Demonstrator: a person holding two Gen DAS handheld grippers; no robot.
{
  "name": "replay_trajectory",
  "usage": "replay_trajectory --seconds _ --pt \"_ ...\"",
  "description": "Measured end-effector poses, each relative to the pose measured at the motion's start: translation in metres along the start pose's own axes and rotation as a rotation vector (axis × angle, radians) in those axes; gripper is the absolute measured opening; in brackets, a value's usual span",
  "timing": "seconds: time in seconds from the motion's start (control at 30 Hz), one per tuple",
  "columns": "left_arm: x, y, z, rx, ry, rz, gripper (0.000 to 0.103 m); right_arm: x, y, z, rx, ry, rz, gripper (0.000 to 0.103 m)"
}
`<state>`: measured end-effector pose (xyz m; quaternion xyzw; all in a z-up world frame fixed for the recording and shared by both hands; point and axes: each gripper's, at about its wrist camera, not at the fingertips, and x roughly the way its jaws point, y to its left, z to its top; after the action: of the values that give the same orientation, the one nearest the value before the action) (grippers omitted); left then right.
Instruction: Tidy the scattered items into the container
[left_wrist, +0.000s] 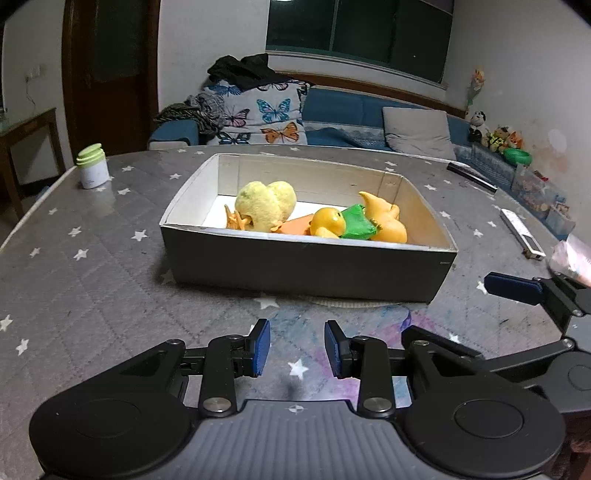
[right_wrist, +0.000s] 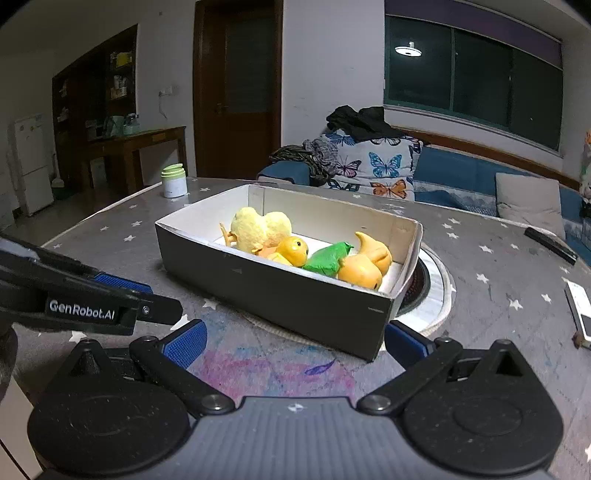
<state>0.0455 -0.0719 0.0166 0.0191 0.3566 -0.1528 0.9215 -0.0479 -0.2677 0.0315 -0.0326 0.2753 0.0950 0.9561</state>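
Left wrist view: dark-sided white-lined cardboard box (left_wrist: 306, 266) holding soft toys lies mid-frame, long axis crosswise, beyond narrowly parted empty left gripper (left_wrist: 297, 349); right gripper (right_wrist: 293, 341), wide, nearer

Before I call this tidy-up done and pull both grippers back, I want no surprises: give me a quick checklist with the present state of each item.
1. Left gripper holds nothing, jaws apart: ok.
2. Right gripper holds nothing, jaws wide open: ok.
3. Yellow plush, orange duck toys and green toy lie inside the box: ok.
4. No toys left on the table: ok in these views; the table's near edge is hidden, cannot tell there.
5. White jar and remote remain on the table; whether they belong in the box: cannot tell.
6. Right gripper clear of the box corner: close to it, contact cannot tell.
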Motion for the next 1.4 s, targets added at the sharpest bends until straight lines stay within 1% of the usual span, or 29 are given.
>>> replay_trajectory --seconds 0.23,0.47,0.83,1.4 --pt "-0.006 -0.002 -0.007 -0.003 -0.014 0.025 0.035 0.0 -0.001 -0.008 0.02 0.013 -0.022 0.103" --pt "-0.005 -0.001 -0.013 -0.007 -0.006 0.035 0.035 0.0 0.0 -0.013 0.041 0.032 -0.036 0.103" --pt "-0.003 0.003 -0.019 -0.015 -0.007 0.064 0.035 0.006 0.007 -0.018 0.025 0.065 -0.058 0.103" --pt "0.008 0.004 -0.018 -0.015 0.009 0.066 0.035 0.018 0.002 -0.018 0.054 0.111 -0.067 0.103"
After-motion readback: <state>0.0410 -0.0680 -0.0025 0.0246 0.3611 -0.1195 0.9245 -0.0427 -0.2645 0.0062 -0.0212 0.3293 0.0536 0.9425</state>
